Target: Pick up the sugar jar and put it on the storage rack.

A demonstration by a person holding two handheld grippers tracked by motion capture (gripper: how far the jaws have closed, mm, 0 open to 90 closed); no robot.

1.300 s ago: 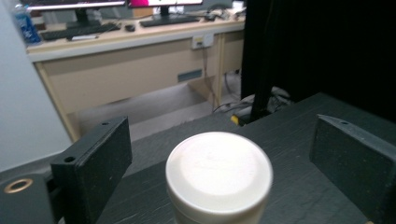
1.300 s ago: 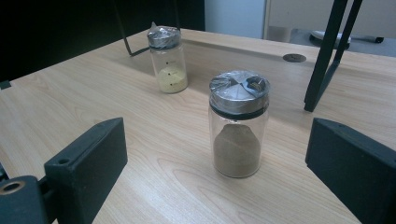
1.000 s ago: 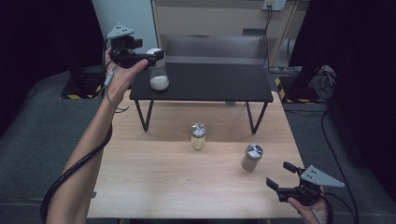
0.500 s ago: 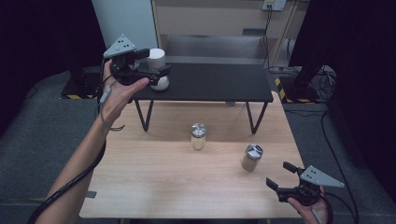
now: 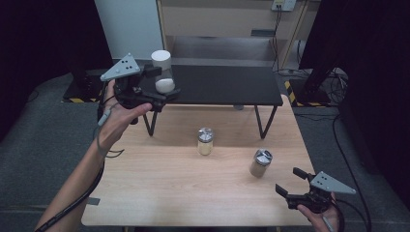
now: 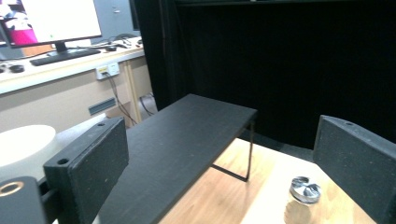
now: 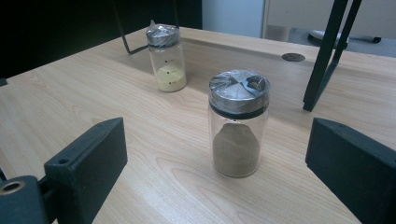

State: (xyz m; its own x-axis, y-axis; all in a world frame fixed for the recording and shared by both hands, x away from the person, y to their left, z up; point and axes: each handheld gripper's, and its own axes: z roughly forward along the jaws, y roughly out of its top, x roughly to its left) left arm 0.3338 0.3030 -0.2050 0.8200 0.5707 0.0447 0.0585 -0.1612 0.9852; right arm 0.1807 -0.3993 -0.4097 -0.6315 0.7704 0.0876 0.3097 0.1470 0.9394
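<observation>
1. Now the left gripper is up in the upper left of the high view, and its jaws have just been opening. They stand wide apart with nothing between them.
2. The white jar stands on the black shelf, near the shelf's left end. In the left gripper view its white lid sits at the far left, just beside the outside of one jaw.
3. That is the first danger. If the hand swings toward the jar, the jaw can bump it. The jar is tall and could tip over.
4. The jar is close to the end of the shelf, so a tipped jar could roll off and drop. It looks like glass, so it could break.
5. The cable under the left arm could also catch on the shelf corner and pull the hand the wrong way.
6. The right gripper is at the lower right of the high view, just over the table. Its jaws are spread wide and hold nothing.
7. The brown jar stands right in front of it, not touching. If the hand pushes in crooked, one jaw can hit the jar and knock it down.
8. A smooth jar can slip out if the squeeze is too soft or too low.
9. The yellow jar stands near the middle. A sliding brown jar could knock into it.
</observation>
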